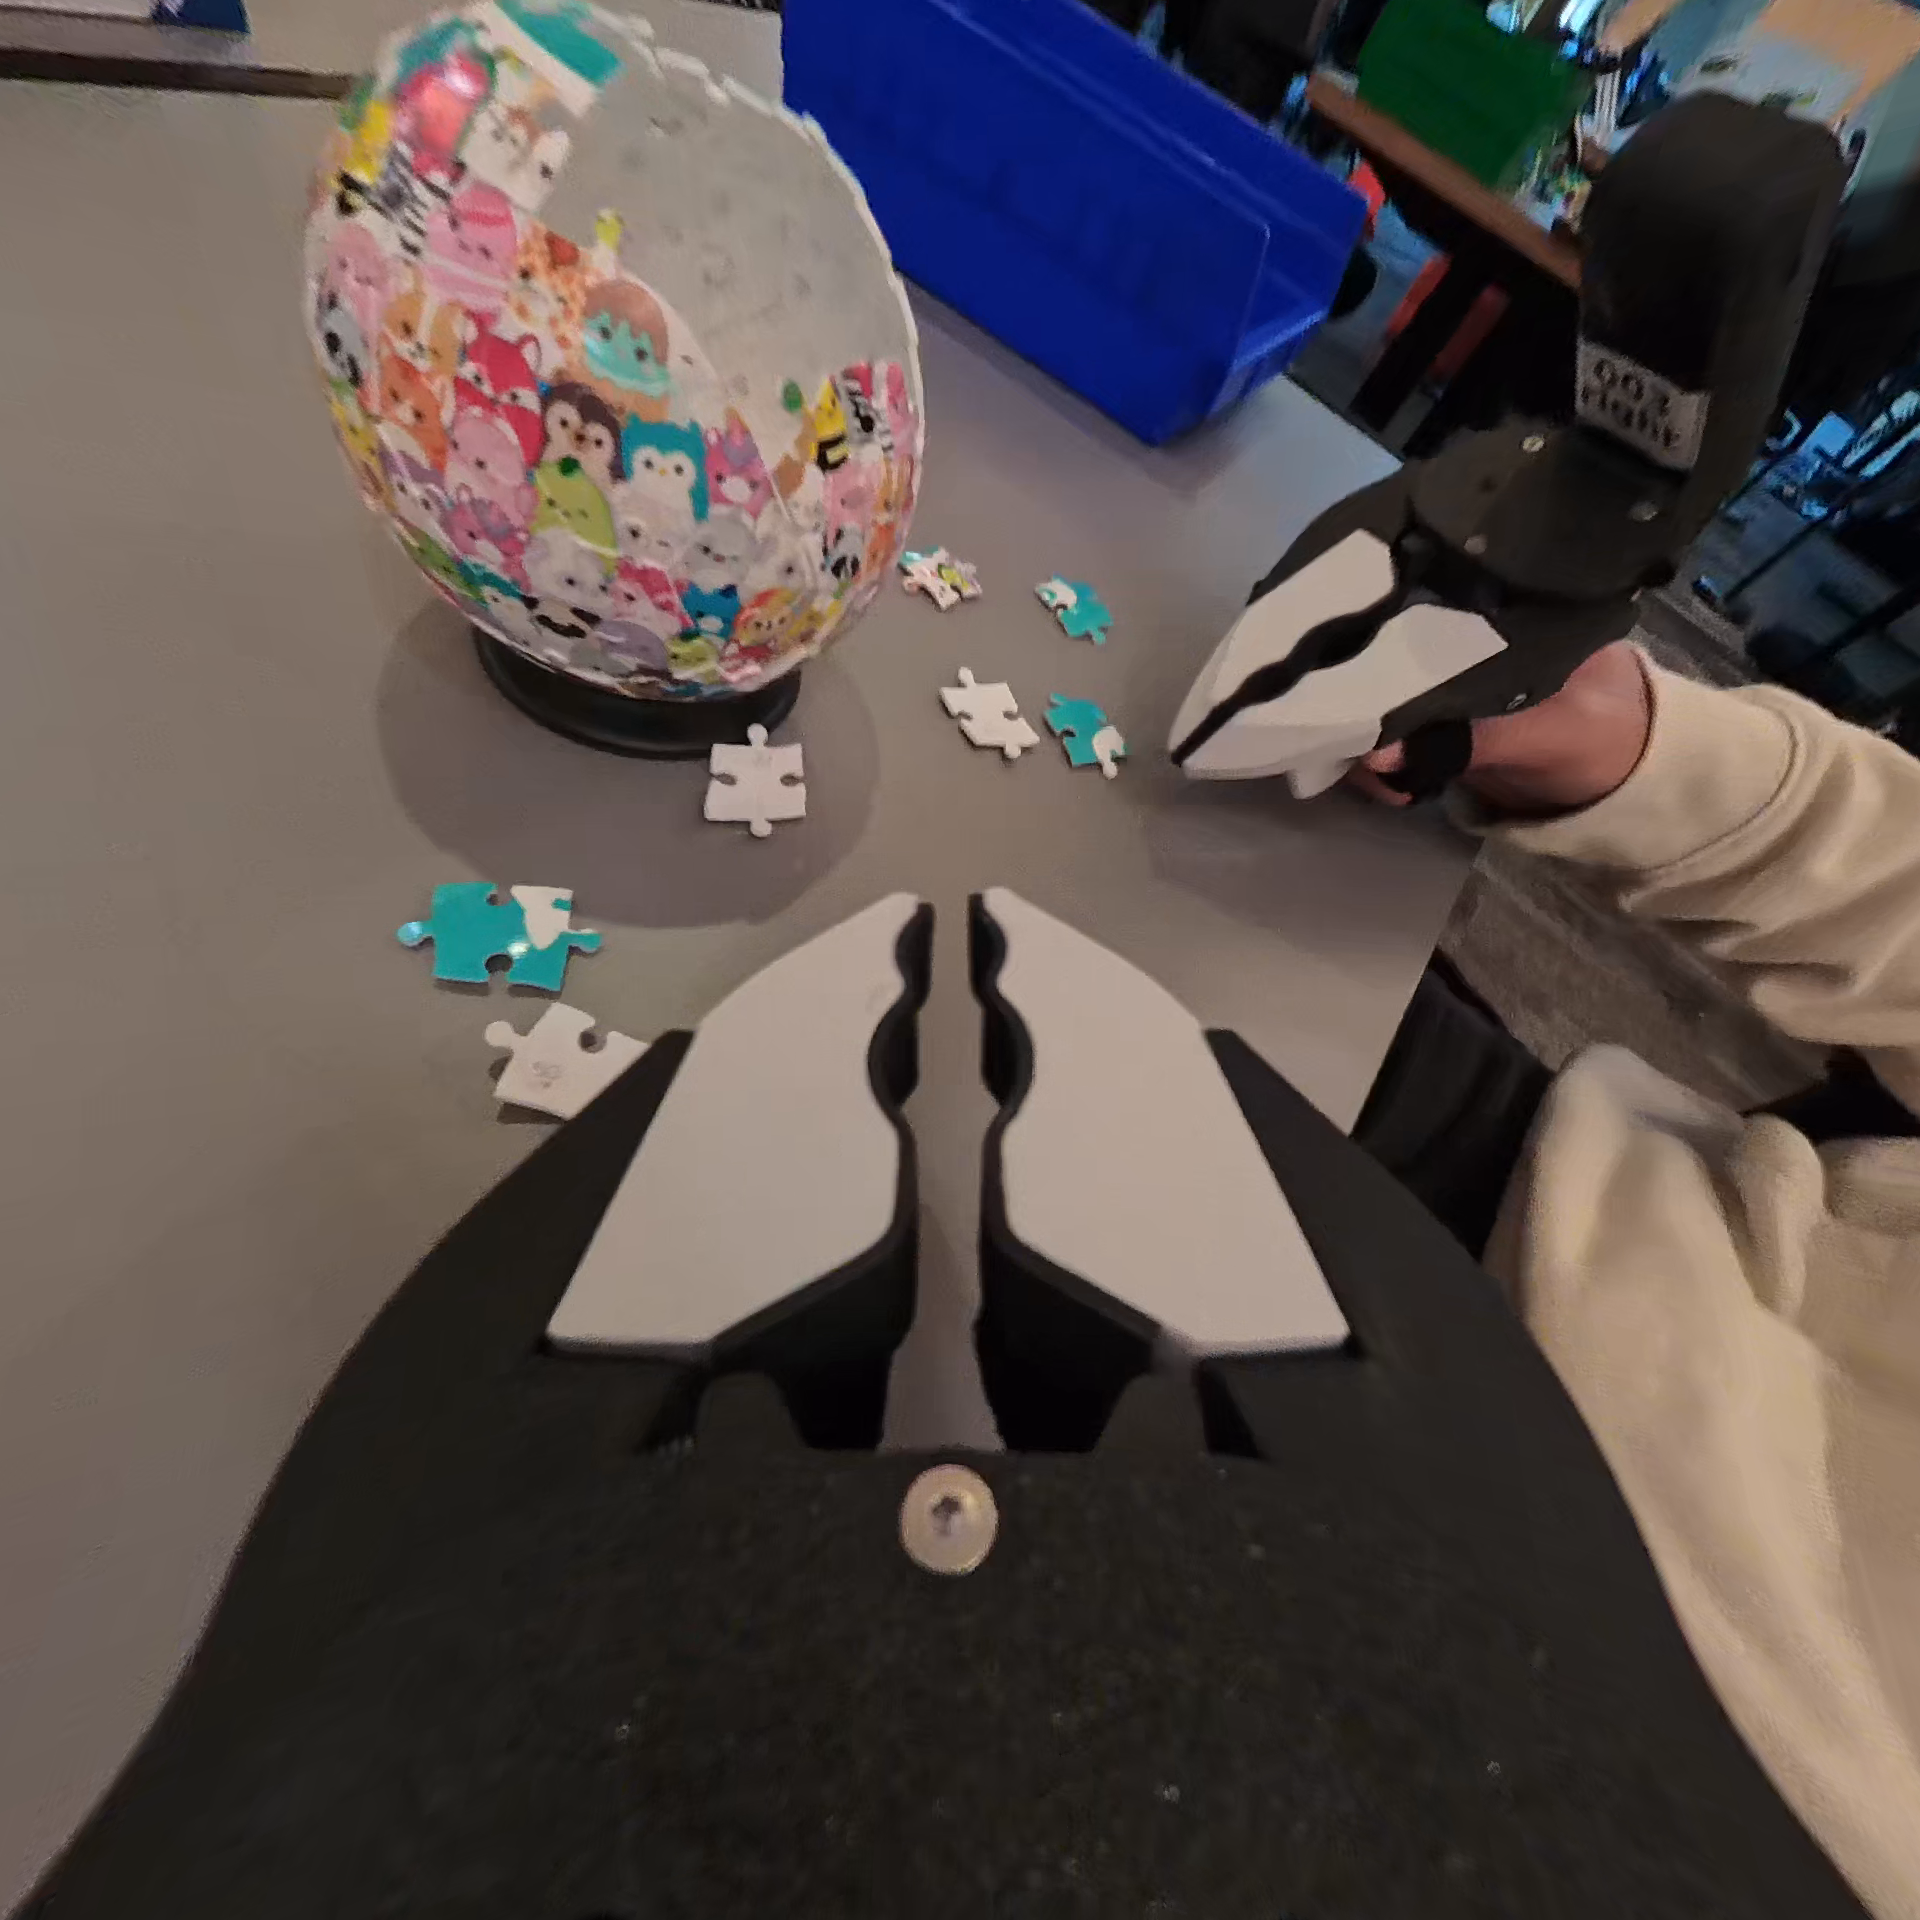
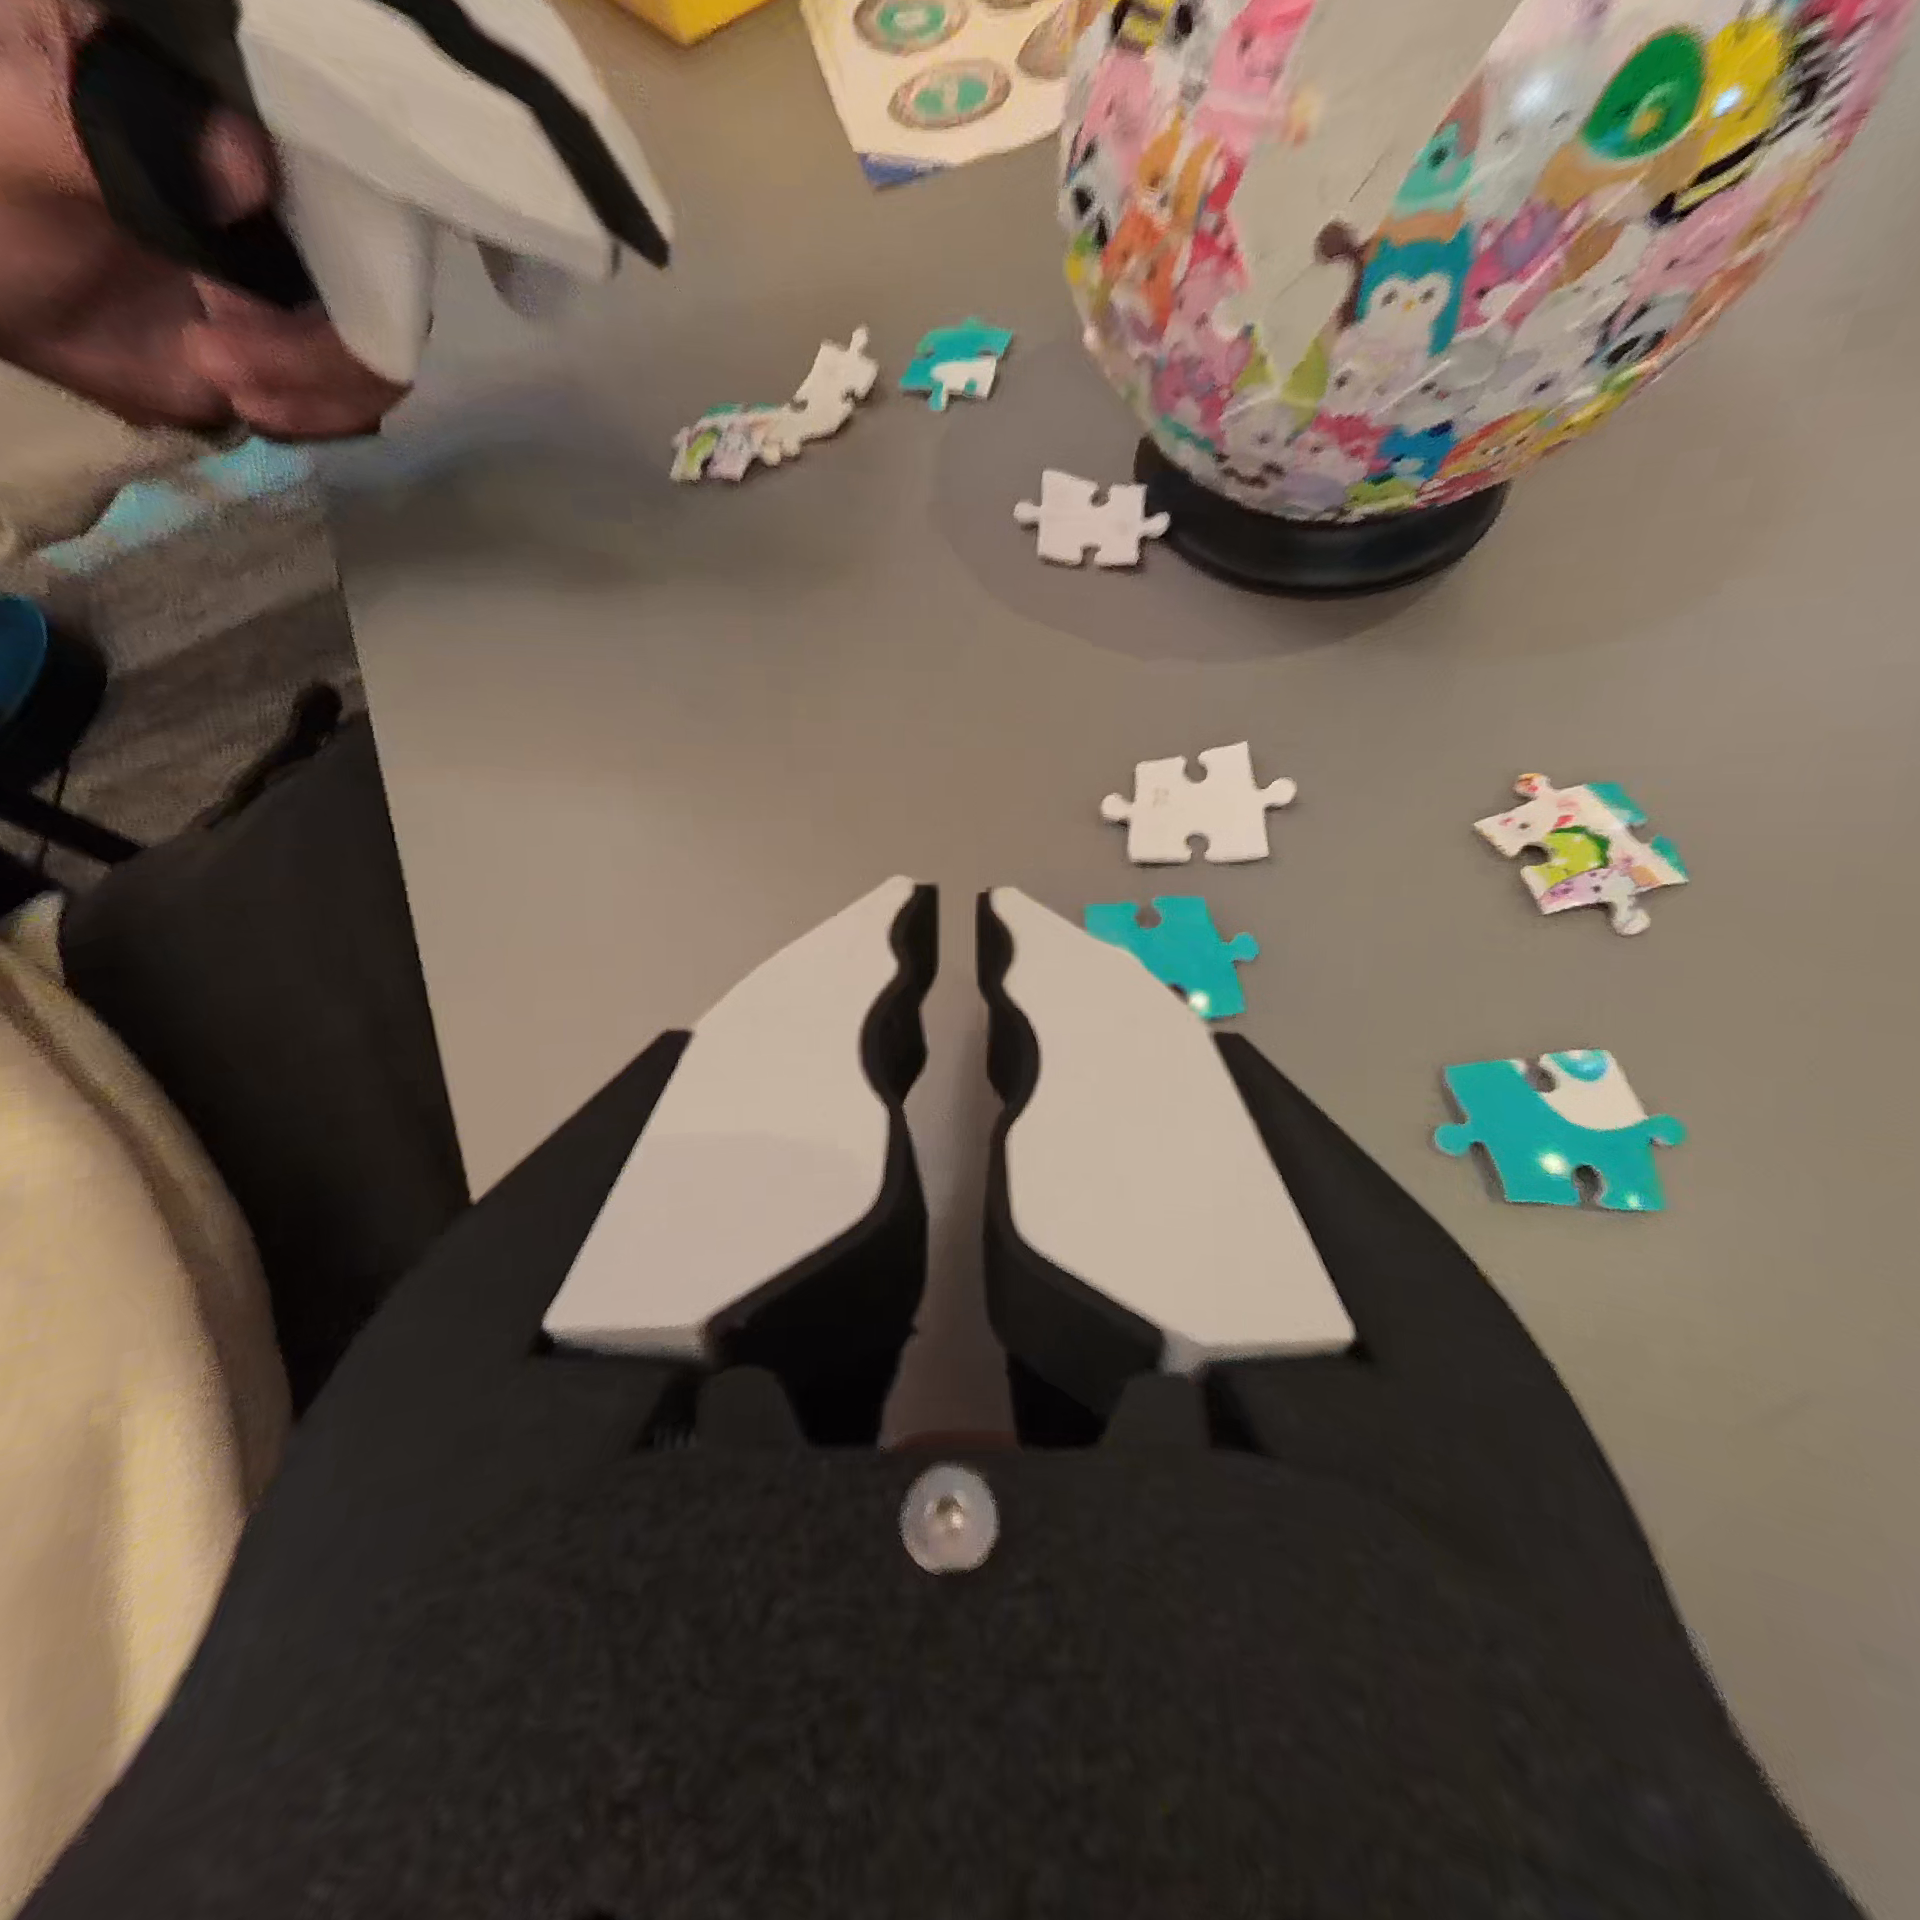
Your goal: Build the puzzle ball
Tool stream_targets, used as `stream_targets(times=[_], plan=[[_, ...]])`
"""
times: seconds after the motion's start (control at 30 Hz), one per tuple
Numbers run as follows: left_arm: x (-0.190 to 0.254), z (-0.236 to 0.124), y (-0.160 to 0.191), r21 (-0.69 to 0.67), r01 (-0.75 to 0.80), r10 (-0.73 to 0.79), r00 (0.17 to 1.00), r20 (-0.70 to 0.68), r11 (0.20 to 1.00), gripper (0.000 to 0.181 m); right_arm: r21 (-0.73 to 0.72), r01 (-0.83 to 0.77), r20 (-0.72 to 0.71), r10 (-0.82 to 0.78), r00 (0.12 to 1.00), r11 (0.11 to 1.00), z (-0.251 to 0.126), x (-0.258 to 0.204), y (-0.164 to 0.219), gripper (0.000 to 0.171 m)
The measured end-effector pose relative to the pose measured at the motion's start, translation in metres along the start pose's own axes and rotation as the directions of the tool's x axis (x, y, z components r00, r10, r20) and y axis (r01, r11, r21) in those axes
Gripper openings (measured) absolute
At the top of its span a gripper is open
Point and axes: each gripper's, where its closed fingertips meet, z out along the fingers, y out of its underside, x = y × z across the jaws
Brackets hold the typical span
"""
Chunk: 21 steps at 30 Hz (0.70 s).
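On the grey table [image 1: 156, 644] the half-built puzzle ball [image 1: 582, 436] sits upright on its dark ring stand [image 1: 634, 707], a wide gap showing its pale inside, with loose pieces scattered just in front. Both grippers are empty, jaws nearly together with a slim gap. The right gripper [image 2: 956, 904] looks nearer a pick: a teal piece [image 2: 1179, 951] lies flat just right of its tips, whereas the left gripper [image 1: 948, 909] has a teal pair [image 1: 488, 935] farther off to its left.
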Motion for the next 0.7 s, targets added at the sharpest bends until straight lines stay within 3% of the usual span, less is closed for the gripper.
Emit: stream_targets(times=[0.03, 0.17, 0.3, 0.5, 0.7], plan=[[0.0, 0.002, 0.002, -0.016, -0.001, 0.001, 1.0, -0.009, 1.0, 0.0, -0.015, 0.012, 0.009, -0.012, 1.0, 1.0, 0.0, -0.002, 0.003, 0.0], [-0.001, 0.019, 0.014, -0.086, 0.029, -0.033, 0.998, -0.049, 0.996, 0.0, -0.02, 0.058, 0.0, -0.058, 0.998, 0.998, 0.0, -0.006, 0.004, 0.0], [-0.006, 0.03, 0.035, -0.207, -0.008, 0.01, 1.0, 0.006, 0.978, 0.002, -0.108, 0.073, 0.019, -0.072, 0.997, 0.991, 0.006, -0.009, 0.016, 0.0], [-0.003, 0.029, 0.048, -0.275, -0.107, 0.128, 0.99, 0.059, 0.955, 0.005, -0.18, 0.109, 0.022, -0.107, 0.994, 0.978, 0.008, -0.014, 0.029, 0.001], [-0.004, 0.032, 0.055, -0.319, -0.111, 0.136, 0.989, 0.057, 0.941, 0.007, -0.18, 0.107, 0.015, -0.106, 0.994, 0.978, 0.004, -0.014, 0.032, 0.001]])
